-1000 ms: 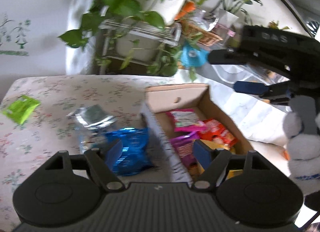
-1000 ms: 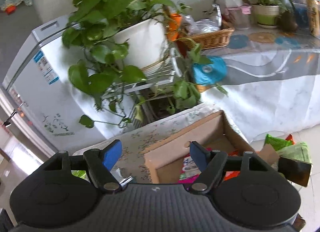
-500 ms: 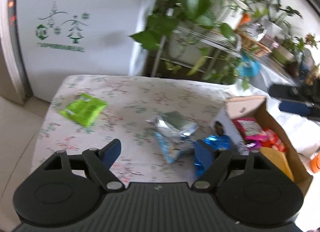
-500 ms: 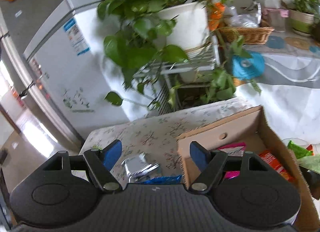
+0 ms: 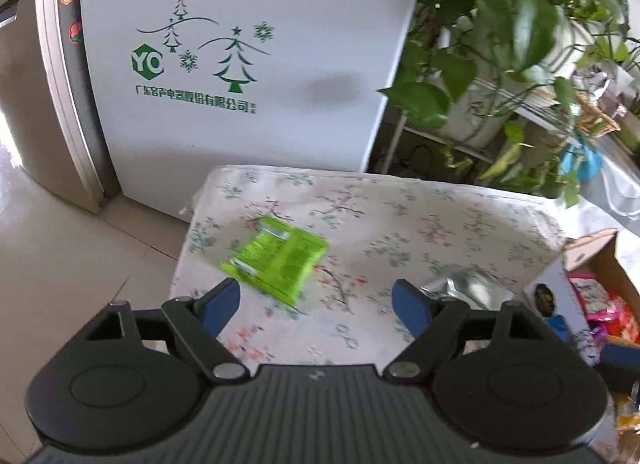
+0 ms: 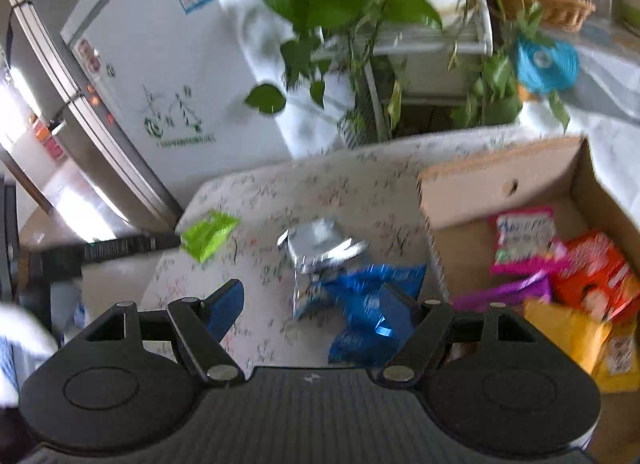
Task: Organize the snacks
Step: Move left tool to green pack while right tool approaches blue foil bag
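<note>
A green snack packet point(image 5: 276, 260) lies flat on the floral tablecloth point(image 5: 420, 223), just ahead of my left gripper point(image 5: 316, 298). That gripper's jaws are opening and nothing is between them. A silver packet point(image 6: 320, 244) and a crumpled blue packet point(image 6: 368, 304) lie beside the cardboard box point(image 6: 500, 175). My right gripper point(image 6: 312, 300) hangs open over them, and its right finger overlaps the blue packet. Inside the box are pink point(image 6: 524, 240), orange-red point(image 6: 596, 276), purple and yellow packets. In the right wrist view a black bar of the left tool point(image 6: 120, 246) reaches to the green packet point(image 6: 208, 234).
A white fridge point(image 5: 240, 63) stands behind the table's far left corner. Leafy plants on a rack point(image 6: 340, 3) hang over the far edge. Bare tiled floor point(image 5: 80, 256) lies left of the table. A wicker basket point(image 6: 556, 7) sits far right.
The left view has swung left from the box to the green packet, and its jaws have widened. The right view has tipped down, bringing the silver and blue packets into sight.
</note>
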The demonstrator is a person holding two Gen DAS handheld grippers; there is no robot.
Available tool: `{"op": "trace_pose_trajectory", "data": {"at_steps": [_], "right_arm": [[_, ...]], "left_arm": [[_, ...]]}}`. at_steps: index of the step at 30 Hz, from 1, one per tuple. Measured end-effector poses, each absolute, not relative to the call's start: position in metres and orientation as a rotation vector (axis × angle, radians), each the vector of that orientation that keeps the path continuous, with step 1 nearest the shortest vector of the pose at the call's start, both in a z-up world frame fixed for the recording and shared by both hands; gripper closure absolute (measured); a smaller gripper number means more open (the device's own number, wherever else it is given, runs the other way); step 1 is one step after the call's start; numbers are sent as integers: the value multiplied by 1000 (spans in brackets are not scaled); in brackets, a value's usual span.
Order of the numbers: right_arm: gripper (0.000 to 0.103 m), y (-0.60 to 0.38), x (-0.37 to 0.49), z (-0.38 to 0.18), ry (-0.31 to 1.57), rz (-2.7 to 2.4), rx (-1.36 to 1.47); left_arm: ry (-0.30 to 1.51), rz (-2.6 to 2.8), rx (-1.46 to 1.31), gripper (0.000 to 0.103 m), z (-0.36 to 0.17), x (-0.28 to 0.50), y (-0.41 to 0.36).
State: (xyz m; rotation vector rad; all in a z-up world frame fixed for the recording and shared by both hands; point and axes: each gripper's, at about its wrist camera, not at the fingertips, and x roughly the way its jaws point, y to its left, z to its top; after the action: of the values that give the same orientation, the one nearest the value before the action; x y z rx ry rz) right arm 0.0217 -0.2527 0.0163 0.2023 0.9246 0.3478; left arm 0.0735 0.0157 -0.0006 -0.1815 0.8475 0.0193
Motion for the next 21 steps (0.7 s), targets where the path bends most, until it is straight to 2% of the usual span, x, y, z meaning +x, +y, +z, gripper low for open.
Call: {"op": "trace_pose_trajectory", "data": {"at_steps": [21], "right_arm": [[21, -226, 35, -27, 943, 165, 65]], "left_arm": [[898, -87, -40, 20, -57, 146, 15]]}}
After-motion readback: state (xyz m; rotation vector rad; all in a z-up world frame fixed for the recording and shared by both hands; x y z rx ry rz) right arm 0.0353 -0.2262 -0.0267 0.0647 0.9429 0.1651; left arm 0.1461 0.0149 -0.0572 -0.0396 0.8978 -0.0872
